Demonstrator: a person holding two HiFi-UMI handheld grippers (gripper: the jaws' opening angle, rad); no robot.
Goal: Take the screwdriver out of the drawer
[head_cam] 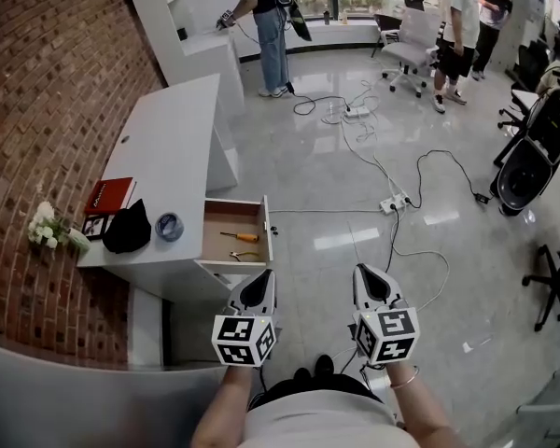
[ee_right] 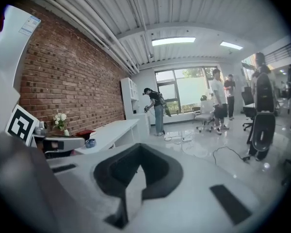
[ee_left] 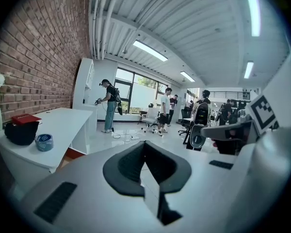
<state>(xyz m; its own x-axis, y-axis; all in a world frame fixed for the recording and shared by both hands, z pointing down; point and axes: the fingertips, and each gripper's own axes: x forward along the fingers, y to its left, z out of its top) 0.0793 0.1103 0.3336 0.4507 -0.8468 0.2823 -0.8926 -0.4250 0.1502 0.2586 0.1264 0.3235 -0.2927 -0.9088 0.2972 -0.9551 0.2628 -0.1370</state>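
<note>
In the head view, the screwdriver (head_cam: 238, 236), with an orange handle, lies in the open wooden drawer (head_cam: 222, 217) of a white desk (head_cam: 173, 143). A second small tool (head_cam: 245, 256) lies just in front of it. My left gripper (head_cam: 259, 287) hovers just below and right of the drawer's front corner, jaws together and empty. My right gripper (head_cam: 371, 283) is beside it over the floor, also shut on nothing. The left gripper view shows closed jaws (ee_left: 145, 152) and the desk (ee_left: 63, 123) to the left. The right gripper view shows closed jaws (ee_right: 140, 154) too.
On the desk sit a red book (head_cam: 109, 195), a black cap (head_cam: 128, 228), a blue tape roll (head_cam: 169, 226) and white flowers (head_cam: 49, 225). Cables and a power strip (head_cam: 395, 202) trail across the glossy floor. Office chairs (head_cam: 406, 49) and people stand further back. A brick wall (head_cam: 37, 91) runs along the left.
</note>
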